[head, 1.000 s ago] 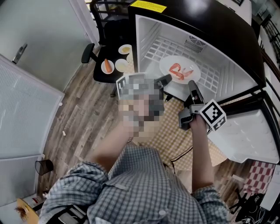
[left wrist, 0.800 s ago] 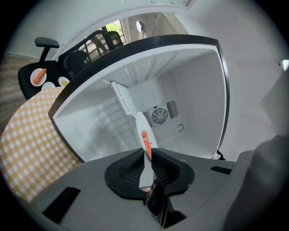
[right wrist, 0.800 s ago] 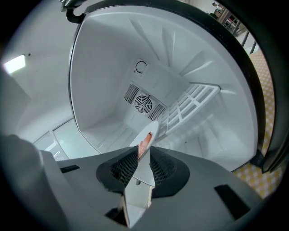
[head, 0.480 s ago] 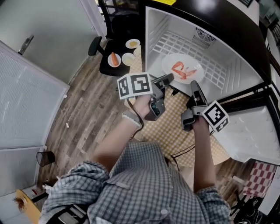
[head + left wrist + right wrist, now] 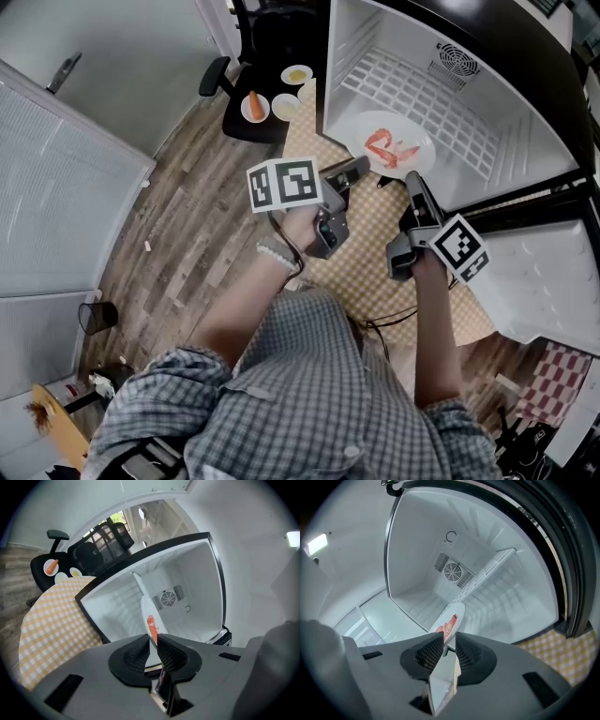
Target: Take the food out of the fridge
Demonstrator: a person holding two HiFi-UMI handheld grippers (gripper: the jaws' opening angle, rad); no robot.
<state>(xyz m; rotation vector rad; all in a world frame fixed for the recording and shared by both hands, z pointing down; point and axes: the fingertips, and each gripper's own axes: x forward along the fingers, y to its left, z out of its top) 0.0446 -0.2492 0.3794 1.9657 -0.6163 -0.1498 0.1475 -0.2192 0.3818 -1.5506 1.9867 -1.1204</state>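
While left gripper [image 5: 360, 169] and right gripper [image 5: 413, 185] hang narrowly parted, empty, the shrimp plate [image 5: 364, 131] looks stiff, slick, breakable; pinch opposite rims.

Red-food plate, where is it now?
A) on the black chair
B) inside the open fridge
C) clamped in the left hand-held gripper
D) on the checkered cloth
B: the white plate with the red food lies inside the open fridge, and no jaws are on it.
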